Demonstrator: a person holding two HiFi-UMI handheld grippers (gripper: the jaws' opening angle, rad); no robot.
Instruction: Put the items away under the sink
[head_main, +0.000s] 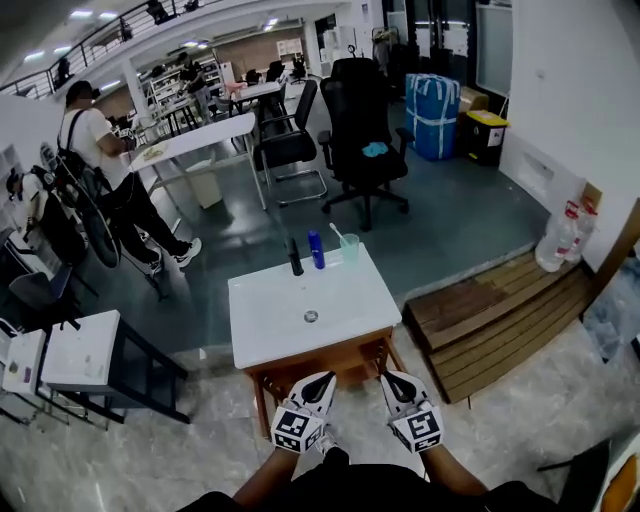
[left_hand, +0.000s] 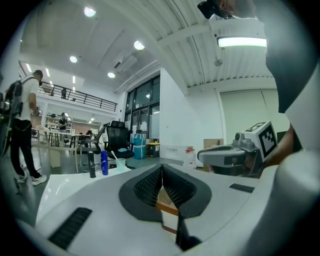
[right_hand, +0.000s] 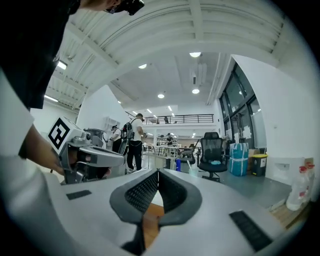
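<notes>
A white sink top (head_main: 270, 300) sits on a wooden cabinet (head_main: 352, 352) in the middle of the head view. Along its far edge stand a black bottle (head_main: 295, 257), a blue bottle (head_main: 316, 250) and a clear cup (head_main: 349, 248) with a brush in it. My left gripper (head_main: 325, 378) and right gripper (head_main: 385, 377) hover side by side in front of the cabinet's near edge, both shut and empty. The left gripper view shows the black bottle (left_hand: 92, 165), blue bottle (left_hand: 104, 163) and cup (left_hand: 120, 165) beyond its closed jaws (left_hand: 162, 170). In the right gripper view its jaws (right_hand: 158, 172) are pressed together.
A wooden pallet (head_main: 500, 315) lies on the floor to the right, with spray bottles (head_main: 560, 240) by the wall. A white side table (head_main: 80, 350) stands left of the sink. Behind are a black office chair (head_main: 362, 130) and a person (head_main: 100, 160).
</notes>
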